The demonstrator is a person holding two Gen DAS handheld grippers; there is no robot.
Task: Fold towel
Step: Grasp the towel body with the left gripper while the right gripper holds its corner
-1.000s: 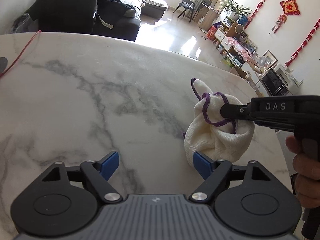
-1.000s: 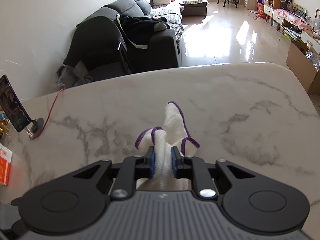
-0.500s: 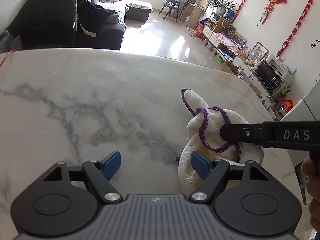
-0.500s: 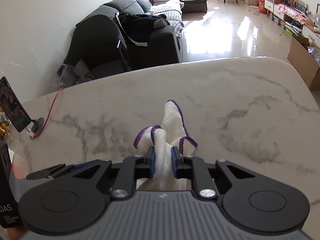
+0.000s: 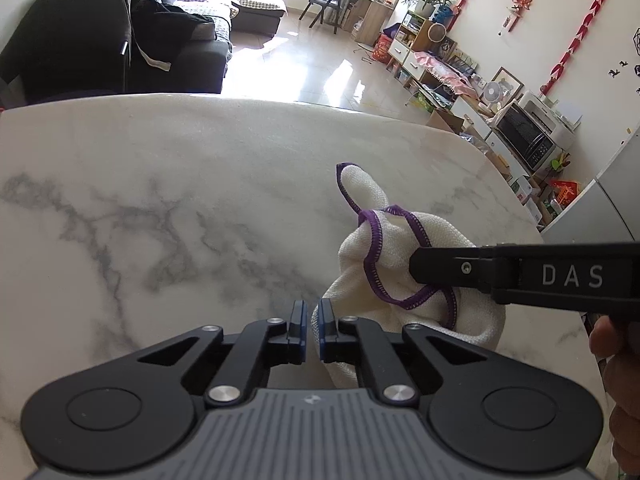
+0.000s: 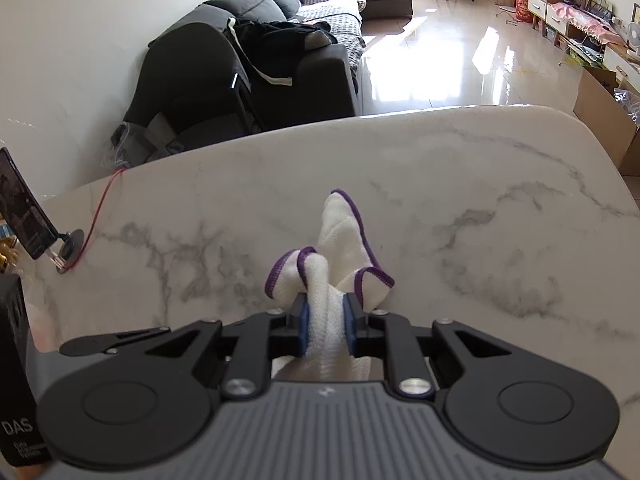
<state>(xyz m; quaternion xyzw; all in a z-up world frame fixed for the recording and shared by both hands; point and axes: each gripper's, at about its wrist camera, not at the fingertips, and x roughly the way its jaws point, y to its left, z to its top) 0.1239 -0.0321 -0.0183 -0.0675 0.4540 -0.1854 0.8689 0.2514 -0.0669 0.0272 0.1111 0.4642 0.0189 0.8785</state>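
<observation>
Marble bench (image 5: 168, 168): bunched towel (image 5: 404, 280) clenched in right claw (image 6: 325, 330); left claw (image 5: 313, 334) just closed at its hem, grasp unclear. Next: spread flat.

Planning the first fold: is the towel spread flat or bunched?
Bunched: the towel stands in a crumpled heap with purple hems looping, pinched by the right gripper.
</observation>
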